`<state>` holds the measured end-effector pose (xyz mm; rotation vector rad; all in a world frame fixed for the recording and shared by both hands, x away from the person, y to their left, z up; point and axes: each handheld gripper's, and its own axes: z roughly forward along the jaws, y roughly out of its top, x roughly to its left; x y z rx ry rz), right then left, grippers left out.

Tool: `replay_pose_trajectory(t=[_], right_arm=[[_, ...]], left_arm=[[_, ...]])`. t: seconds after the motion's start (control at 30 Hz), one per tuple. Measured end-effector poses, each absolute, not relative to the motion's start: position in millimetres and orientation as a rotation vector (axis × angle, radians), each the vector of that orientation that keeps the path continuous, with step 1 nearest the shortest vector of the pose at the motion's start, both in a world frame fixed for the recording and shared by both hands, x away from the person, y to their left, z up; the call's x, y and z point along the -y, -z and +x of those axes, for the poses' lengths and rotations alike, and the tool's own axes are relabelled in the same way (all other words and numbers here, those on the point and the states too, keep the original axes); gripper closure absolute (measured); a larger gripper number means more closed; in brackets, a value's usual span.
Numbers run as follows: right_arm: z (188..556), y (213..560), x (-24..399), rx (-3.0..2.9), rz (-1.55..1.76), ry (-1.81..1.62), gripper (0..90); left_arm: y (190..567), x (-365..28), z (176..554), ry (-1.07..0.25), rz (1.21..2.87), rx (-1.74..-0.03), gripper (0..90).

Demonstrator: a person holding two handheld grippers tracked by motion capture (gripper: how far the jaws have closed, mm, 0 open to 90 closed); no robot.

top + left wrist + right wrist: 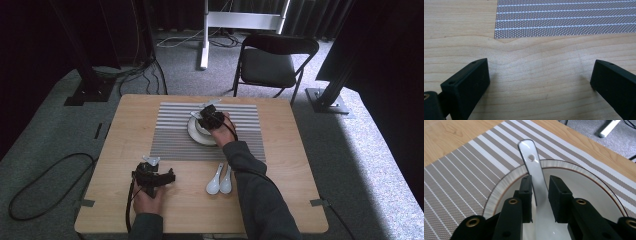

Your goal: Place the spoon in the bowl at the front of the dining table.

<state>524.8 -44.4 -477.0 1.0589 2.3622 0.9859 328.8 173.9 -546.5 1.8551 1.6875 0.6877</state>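
While the left hand sits this one out, step in hand: putting the white spoon point(531, 157) into the bowl point(506, 185), at least that's how I read it.
Where the spoon is: handle sticks up and out over the bowl's rim, scoop end down inside the bowl, hidden under the gripper body in the right gripper view.
Right gripper point(540, 180): fingers point(526, 192) pulled in narrow with the spoon handle clamped between them, so it's got the spoon.
Left gripper point(540, 72): fingers spread wide with nothing in them, parked low over bare worktop point(536, 82) just short of the striped placemat point(564, 20).
Bowl: sits on the placemat near the far side of the worktop in the high view, right under the right gripper.
Other stuff: two more white spoons point(220, 182) lie side by side on the worktop by the person's right forearm, well apart from the bowl.
Next move, my guess: lower the spoon until it rests in the bowl, handle leaning on the rim, then let the fingers go and lift straight out without dragging the handle.
Watch out for: glazed ceramic on ceramic, so it could slide or clink if dropped rather than set down.
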Motion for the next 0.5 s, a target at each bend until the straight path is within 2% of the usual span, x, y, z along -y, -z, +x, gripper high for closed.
replay_pose_trajectory(t=[0.23,0.5], right_arm=[[520.7,474.1,48.2,-2.353,1.056,-1.011,72.4],[504.7,463.1,61.1,-2.342,1.007,-1.088,64.5]], left_arm=[[546.5,-173.9,328.8,-0.688,1.855,-1.687,2.6],[546.5,-173.6,328.7,-0.687,1.854,-1.688,2.7]])
